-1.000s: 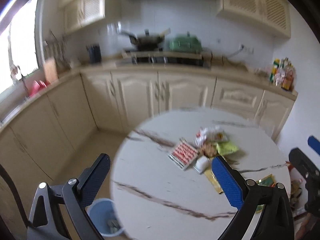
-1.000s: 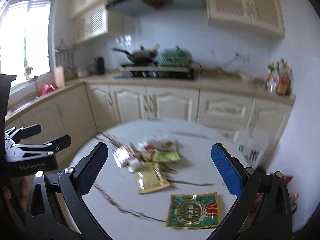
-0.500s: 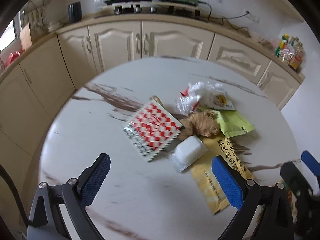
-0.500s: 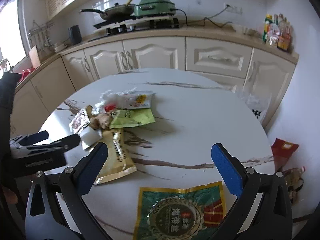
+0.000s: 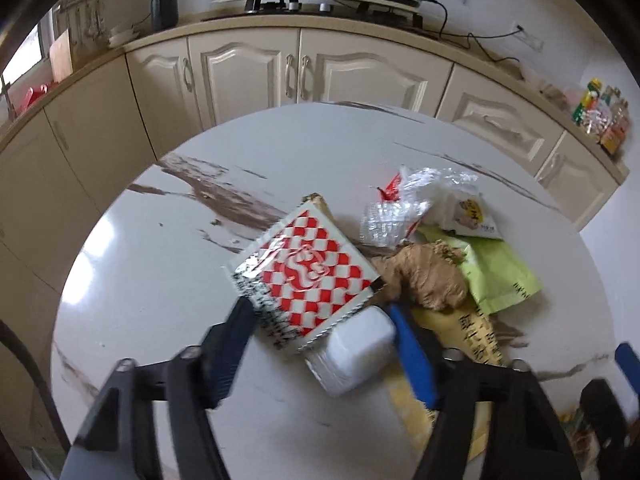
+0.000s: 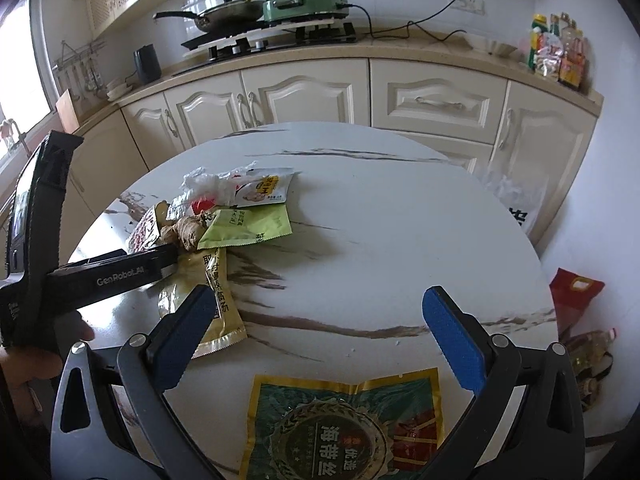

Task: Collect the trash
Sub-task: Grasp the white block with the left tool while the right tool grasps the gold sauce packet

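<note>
A heap of trash lies on the round marble table (image 5: pixel 168 272): a red-and-white checked packet (image 5: pixel 306 276), a small white box (image 5: pixel 356 350), a piece of ginger (image 5: pixel 428 276), a light green packet (image 5: pixel 500 276), a yellow packet (image 5: pixel 480 340) and clear crumpled plastic (image 5: pixel 404 208). My left gripper (image 5: pixel 320 336) is open, its fingers on either side of the checked packet's near corner and the white box. It also shows in the right wrist view (image 6: pixel 120 272). My right gripper (image 6: pixel 320 332) is open and empty over the table, just behind a green seaweed packet (image 6: pixel 344 428).
Cream cabinets (image 6: pixel 304 96) and a counter with a stove, a pan (image 6: pixel 224 10) and a green cooker (image 6: pixel 308 0) run behind the table. Bottles (image 6: pixel 556 52) stand at the counter's right end. A red bag (image 6: pixel 576 292) lies on the floor to the right.
Both grippers have dropped and moved forward toward the table. My left gripper has narrowed its fingers around the checked packet and white box. My right gripper stays wide open.
</note>
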The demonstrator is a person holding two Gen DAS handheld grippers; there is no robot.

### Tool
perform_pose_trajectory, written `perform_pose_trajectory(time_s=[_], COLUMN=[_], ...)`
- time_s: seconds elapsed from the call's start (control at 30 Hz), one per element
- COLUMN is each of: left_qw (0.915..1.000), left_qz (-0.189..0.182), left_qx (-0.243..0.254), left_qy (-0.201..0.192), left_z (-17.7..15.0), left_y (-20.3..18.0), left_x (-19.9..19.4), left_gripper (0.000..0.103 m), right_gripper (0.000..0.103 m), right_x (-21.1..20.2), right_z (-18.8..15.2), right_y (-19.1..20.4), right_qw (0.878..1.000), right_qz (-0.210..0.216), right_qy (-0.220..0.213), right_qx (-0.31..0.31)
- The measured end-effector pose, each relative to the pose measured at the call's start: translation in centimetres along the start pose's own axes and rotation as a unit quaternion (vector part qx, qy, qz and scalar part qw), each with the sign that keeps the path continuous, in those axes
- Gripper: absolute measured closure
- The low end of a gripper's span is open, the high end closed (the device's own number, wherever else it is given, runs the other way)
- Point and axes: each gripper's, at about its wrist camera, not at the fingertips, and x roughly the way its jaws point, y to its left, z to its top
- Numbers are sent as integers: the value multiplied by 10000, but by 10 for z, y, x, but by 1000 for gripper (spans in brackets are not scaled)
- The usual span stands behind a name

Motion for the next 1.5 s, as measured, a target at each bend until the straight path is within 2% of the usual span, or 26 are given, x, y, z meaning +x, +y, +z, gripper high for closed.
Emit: perform_pose_trajectory(time_s=[0.03, 0.17, 0.27, 0.43, 0.67, 0.73, 0.8, 0.93, 1.03, 1.13, 1.2, 1.23, 1.5], left_qw=[10000, 9995, 9987, 9960, 9948, 9943, 9929, 9919, 9911, 9902, 9899, 9899, 9882], left_qz=[24, -70, -299, -759, -901, -966, -1089, -1148, -1195, -1267, -1298, -1310, -1433], left_qx=[74, 296, 378, 453, 463, 440, 439, 516, 569, 561, 536, 515, 490], left_qy=[-26, -120, -162, -151, -134, -130, -170, -147, -157, -176, -185, -178, -246], left_z=[-3, -12, -26, -50, -69, -73, -77, -83, -86, -90, -92, -93, -100], left_y=[2, 11, 26, 60, 90, 96, 101, 104, 106, 110, 111, 112, 111], left_x=[-1, -5, -11, -36, -61, -70, -77, -85, -88, -92, -93, -94, -108], left_gripper=[52, 62, 67, 68, 69, 69, 78, 78, 78, 78, 78, 78, 78], right_gripper=[0, 0, 0, 0, 0, 0, 0, 0, 0, 12, 37, 42, 49], right_x=[1, 3, 7, 14, 33, 43, 54, 71, 74, 70, 64, 61, 48], right_z=[0, 1, -1, -4, -7, -6, -6, -8, -9, -10, -11, -12, -21], right_y=[1, 8, 18, 37, 69, 79, 87, 100, 102, 104, 107, 108, 103], right_qw=[10000, 10000, 9997, 9985, 9929, 9910, 9884, 9843, 9839, 9831, 9818, 9812, 9840], right_qz=[7, 35, 87, 229, 583, 576, 570, 462, 395, 469, 537, 576, 733], right_qy=[3, 50, 127, 312, 640, 776, 925, 1134, 1089, 1015, 978, 984, 887], right_qx=[-10, -69, -166, -393, -812, -931, -1063, -1272, -1361, -1447, -1535, -1555, -1358])
